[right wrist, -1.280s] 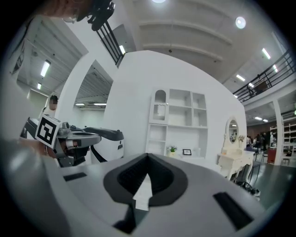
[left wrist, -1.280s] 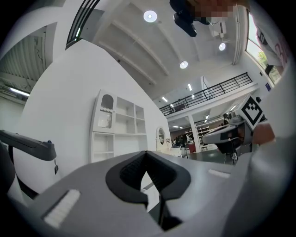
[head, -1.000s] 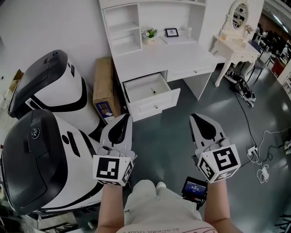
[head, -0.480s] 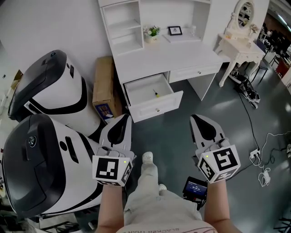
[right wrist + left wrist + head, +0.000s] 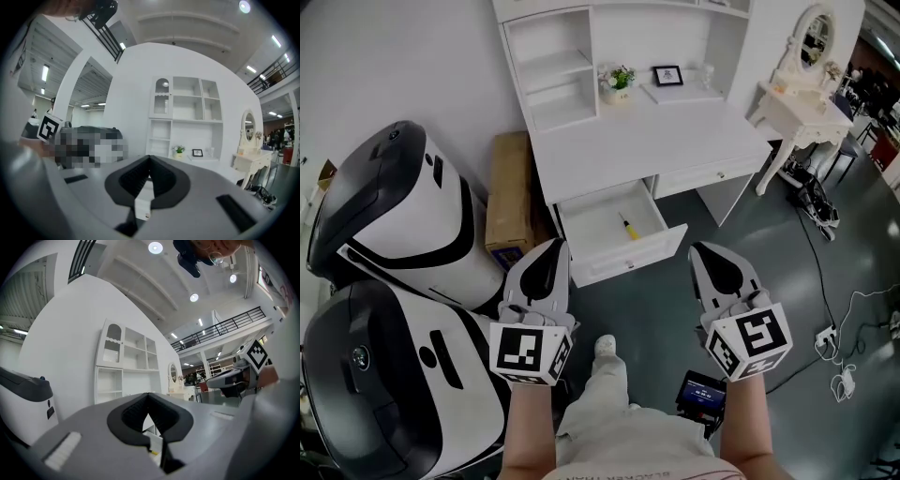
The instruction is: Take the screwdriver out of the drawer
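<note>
Grey shells nearest the viewer: what state are the two tools in, this side of the drawer? (Student)

Left tool [image 5: 555, 244] and right tool [image 5: 703, 247]: each is clenched, tips pressed together, with nothing between them. Both hang over the dark floor just short of the drawer [image 5: 630, 264], one toward each end of its front panel. The person's shoe [image 5: 606, 345] is on the near side of the drawer, between the two tools. (Tutor)

And the screwdriver? (Student)

Screwdriver [image 5: 627, 226]: slim, partly yellow, lying flat on the drawer's white bottom, right of its middle. Neither tool touches it. The drawer itself stands pulled out from under the white counter [image 5: 647, 141]. (Tutor)

How far along is the task, then? (Student)

Early, by judgement. Done: the drawer is open and the screwdriver exposed. Left: part one tool's jaws, carry it over the drawer's front panel, close on the shaft or handle, and lift it clear of the drawer walls. To the drawer's left stands a cardboard box [image 5: 508, 192]. Beyond the drawer, at the counter's back, are a potted plant [image 5: 619, 77] and a small picture frame [image 5: 667, 75], neither of them in the way. (Tutor)
</note>
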{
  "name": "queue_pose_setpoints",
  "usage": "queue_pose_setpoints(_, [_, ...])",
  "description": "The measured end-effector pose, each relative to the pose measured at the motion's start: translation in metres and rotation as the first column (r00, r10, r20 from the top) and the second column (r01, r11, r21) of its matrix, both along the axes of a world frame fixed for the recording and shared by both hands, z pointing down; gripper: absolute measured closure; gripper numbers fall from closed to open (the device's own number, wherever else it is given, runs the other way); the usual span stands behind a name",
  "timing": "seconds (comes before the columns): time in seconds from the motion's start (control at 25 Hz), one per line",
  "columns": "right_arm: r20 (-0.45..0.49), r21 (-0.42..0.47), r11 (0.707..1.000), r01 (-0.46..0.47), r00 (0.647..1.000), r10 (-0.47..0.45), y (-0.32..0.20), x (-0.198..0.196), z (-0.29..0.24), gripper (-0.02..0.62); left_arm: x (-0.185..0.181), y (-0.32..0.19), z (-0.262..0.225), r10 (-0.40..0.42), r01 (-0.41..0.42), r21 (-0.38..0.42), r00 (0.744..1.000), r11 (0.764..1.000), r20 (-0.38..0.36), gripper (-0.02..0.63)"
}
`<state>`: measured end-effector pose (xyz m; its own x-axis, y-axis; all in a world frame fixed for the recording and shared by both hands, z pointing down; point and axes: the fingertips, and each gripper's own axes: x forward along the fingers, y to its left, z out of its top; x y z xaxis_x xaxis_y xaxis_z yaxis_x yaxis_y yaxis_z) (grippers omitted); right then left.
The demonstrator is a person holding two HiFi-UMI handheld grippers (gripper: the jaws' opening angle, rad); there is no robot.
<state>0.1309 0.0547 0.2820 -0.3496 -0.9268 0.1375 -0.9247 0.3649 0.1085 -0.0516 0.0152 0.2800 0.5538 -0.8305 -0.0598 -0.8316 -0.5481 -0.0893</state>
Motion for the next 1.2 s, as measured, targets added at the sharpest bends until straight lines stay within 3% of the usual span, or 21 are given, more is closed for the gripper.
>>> queue_pose_setpoints(0.48, [0.019,-0.024,0.999,-0.034,0.999,0.034,-0.130,-0.019,0.012,0.589,-0.018,-0.133,0.006,0.019,-0.020,-0.030,1.000,0.999,-0.015,0.601])
queue_pose_setpoints(0.8, [0.003,-0.068,0.996,-0.065,0.998,0.066,-0.189,-0.027,0.023,0.580,-0.032,-0.190,0.010,0.028,-0.029,-0.046,0.999,0.999,-0.027,0.601])
queue_pose_setpoints(0.84, [0.009,-0.075,0.995,-0.064,0.998,0.065,-0.194,-0.028,0.024,0.549,-0.033,-0.195,0.010,0.029,-0.030,-0.049,0.999,0.998,-0.028,0.601])
queue_pose_setpoints(0.92, [0.024,-0.086,0.994,-0.062,0.998,0.064,-0.203,-0.029,0.027,0.412,-0.035,-0.203,0.012,0.032,-0.033,-0.052,0.999,0.998,-0.030,0.601])
queue_pose_setpoints(0.96, [0.027,-0.091,0.994,-0.066,0.997,0.069,-0.207,-0.030,0.029,0.385,-0.036,-0.206,0.014,0.033,-0.035,-0.054,0.999,0.998,-0.030,0.601])
queue_pose_setpoints(1.2, [0.022,-0.130,0.989,-0.069,0.997,0.072,-0.224,-0.030,0.041,0.373,-0.037,-0.218,0.020,0.036,-0.038,-0.070,0.999,0.997,-0.037,0.601])
